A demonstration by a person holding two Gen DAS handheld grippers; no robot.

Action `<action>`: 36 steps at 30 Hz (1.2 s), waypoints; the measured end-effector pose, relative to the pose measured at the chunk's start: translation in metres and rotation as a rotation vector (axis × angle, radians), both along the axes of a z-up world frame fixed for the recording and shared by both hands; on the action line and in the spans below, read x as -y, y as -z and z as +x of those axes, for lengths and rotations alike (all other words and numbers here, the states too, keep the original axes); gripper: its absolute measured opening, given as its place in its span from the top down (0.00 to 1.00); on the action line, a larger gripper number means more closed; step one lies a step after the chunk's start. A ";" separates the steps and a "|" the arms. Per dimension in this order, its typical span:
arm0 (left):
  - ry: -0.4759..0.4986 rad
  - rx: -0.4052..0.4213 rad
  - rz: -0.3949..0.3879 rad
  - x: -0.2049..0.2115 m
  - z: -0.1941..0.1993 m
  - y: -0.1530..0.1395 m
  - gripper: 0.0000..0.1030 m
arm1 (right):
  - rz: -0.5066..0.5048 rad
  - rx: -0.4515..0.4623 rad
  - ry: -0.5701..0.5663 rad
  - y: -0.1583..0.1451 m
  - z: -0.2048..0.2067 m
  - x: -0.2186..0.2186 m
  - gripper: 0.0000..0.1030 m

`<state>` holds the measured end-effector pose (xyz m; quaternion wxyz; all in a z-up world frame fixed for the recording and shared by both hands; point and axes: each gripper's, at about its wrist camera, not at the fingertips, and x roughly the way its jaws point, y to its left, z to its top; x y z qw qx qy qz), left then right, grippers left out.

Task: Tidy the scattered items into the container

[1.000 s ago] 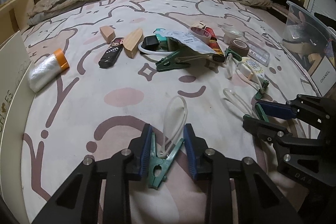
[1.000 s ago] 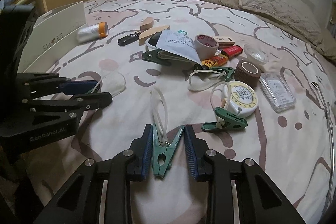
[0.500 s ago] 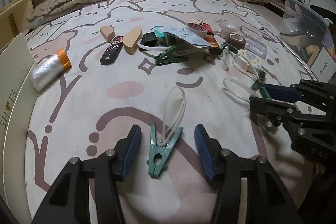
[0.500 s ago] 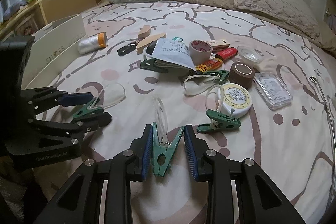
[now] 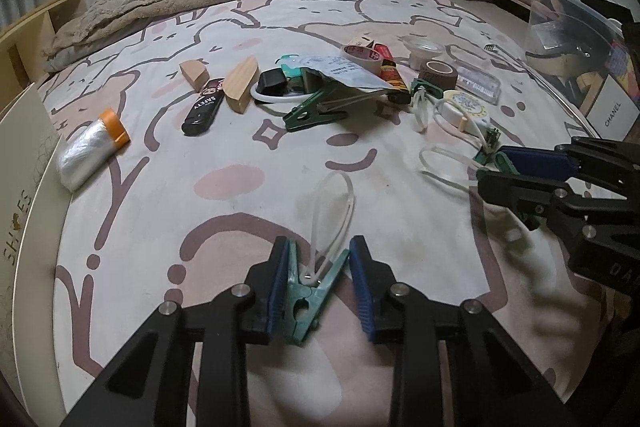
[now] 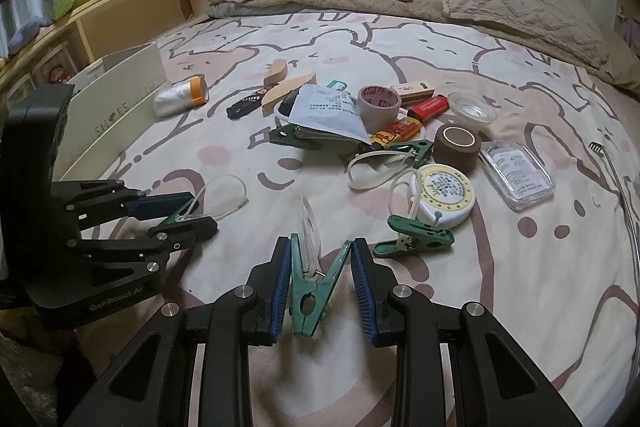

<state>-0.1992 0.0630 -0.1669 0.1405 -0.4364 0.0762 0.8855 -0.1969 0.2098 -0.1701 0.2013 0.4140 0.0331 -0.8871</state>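
Green plastic clip (image 5: 308,291), spring type, with a clear loop (image 5: 332,215) threaded through its ring. It sits between the blue pads (image 5: 278,287) of the left gripper (image 5: 318,287), handles splayed toward the pads, hinge end toward the camera, long axis running along the fingers. The jaws are closing on it; both handle tips look to be touching the pads, though the far pad's contact is hard to confirm at this angle.

Second green clip (image 6: 314,287), same make, own clear loop (image 6: 306,227). Gripped by the right gripper (image 6: 320,287), pads pressed on both handles, axis again in line with the fingers.

Both clips are just above the patterned bedspread (image 5: 168,187), near its front edge.

Clear plastic bin (image 5: 560,27), the likely container, stands at the bed's far right edge in the left view, beyond the right gripper. The right hand is the nearer of the two; its route runs up and to the right, and the left must cross behind it.

Remaining scatter, mid-bed: large green clamp (image 5: 316,109), tape roll (image 6: 378,103), round measuring tape (image 6: 444,195), wooden blocks (image 5: 240,85), foil-wrapped roll (image 5: 90,151).
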 end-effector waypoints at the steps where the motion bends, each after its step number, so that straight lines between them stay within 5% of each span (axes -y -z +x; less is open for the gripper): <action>1: -0.001 0.000 0.001 0.000 0.000 0.000 0.71 | -0.004 0.000 0.001 0.000 0.000 -0.001 0.70; 23: -0.055 -0.095 0.100 0.021 0.015 -0.047 0.71 | -0.079 -0.072 0.003 -0.025 0.009 -0.007 0.70; 36: -0.075 -0.136 0.254 0.050 0.010 -0.090 0.71 | -0.058 -0.165 -0.058 -0.062 0.001 0.019 0.70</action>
